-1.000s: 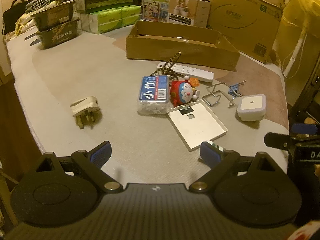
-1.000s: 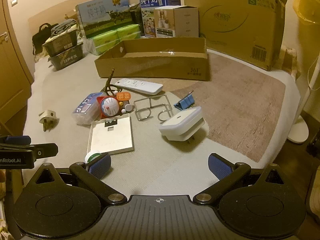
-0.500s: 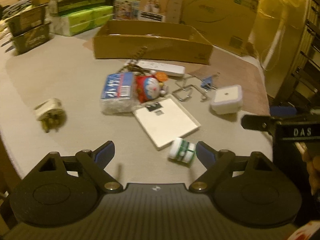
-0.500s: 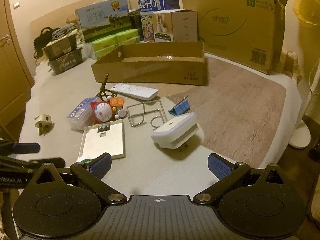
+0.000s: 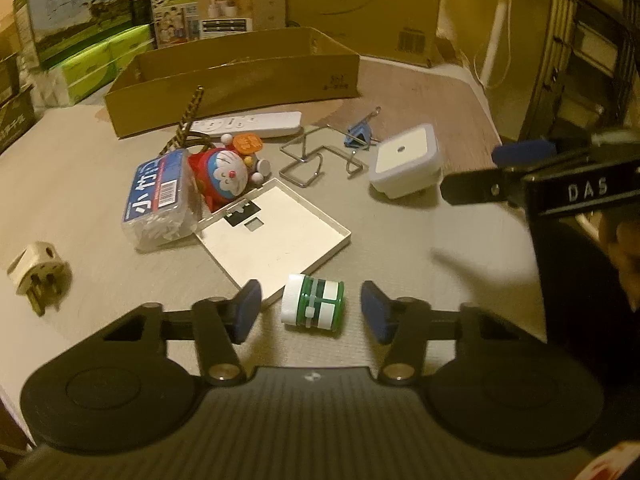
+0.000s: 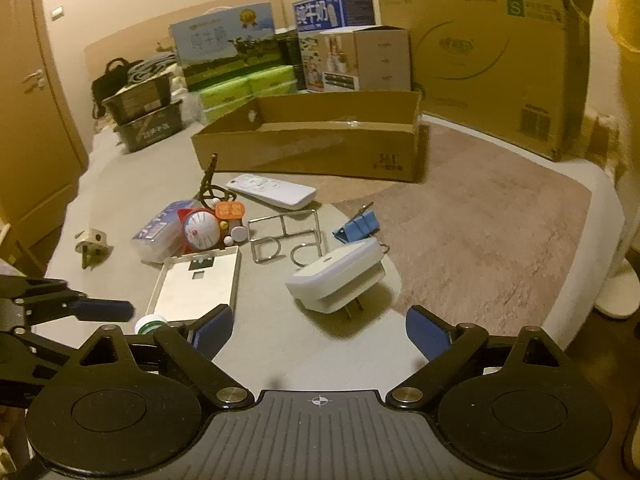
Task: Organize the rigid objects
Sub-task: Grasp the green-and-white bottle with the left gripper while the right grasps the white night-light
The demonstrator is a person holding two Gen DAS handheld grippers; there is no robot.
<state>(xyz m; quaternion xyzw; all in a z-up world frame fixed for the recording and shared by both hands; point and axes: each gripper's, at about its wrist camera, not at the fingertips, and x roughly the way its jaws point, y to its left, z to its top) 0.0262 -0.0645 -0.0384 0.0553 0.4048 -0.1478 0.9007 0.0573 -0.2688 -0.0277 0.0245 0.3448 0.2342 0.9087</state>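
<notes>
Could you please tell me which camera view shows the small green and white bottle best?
The left wrist view: the green and white bottle lies whole between the open left tool. The right wrist view shows only its white edge.

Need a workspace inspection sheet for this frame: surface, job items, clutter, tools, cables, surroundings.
Surface: grey mat, brown rug beyond.
Job's things: green-and-white jar on its side; white tray; Doraemon toy; swab box; remote; wire rack; blue binder clip; white plug adapter; beige plug; shallow cardboard box, nothing seen inside.
Clutter: cartons and packs stacked behind.
Grippers: left tool open, straddling the jar without contact; right tool open, holding nothing.
Cables: nothing seen.
Surroundings: wooden door, large carton.
</notes>
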